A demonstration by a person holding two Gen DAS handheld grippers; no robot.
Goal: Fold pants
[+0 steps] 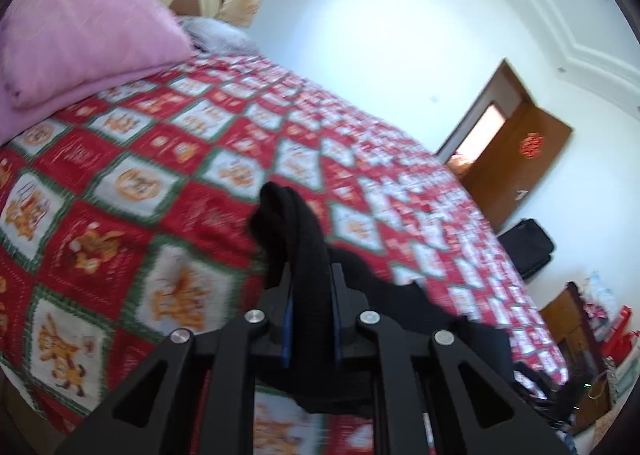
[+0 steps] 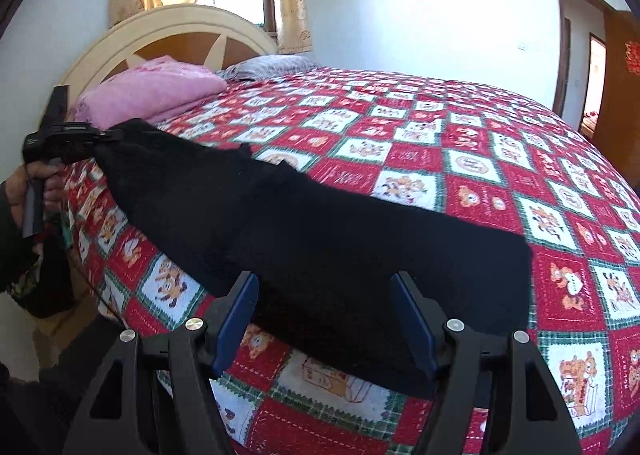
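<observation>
We see the black pants [image 2: 320,239] spread lengthwise along the near edge of the bed, on the red/white/green patchwork quilt [image 2: 460,159], w/ one end lifted off the quilt at the far left. L tool [image 1: 311,275] is clenched on that end: a bunched wad of black fabric sits pinched between its blue-lined fingers [image 1: 286,319] and sticks up past the tips; rest of the cloth trails down and to the right onto the quilt. In the right wrist view the same L tool [image 2: 105,134] shows at far left, held in the person's hand [image 2: 30,187], fabric taut from its tip. R tool [image 2: 324,281] is released, jaws spread wide, blue pads [image 2: 236,319] on either side of the wide near end of the pants; whether the pads touch the cloth, we cannot tell. Pink folded blanket [image 2: 156,95] lies at the head of the bed by the cream/brown headboard [image 2: 176,25], well apart from the pants. Left wrist view is motion-blurred. Brown door [image 1: 516,159] stands open beyond the bed.
</observation>
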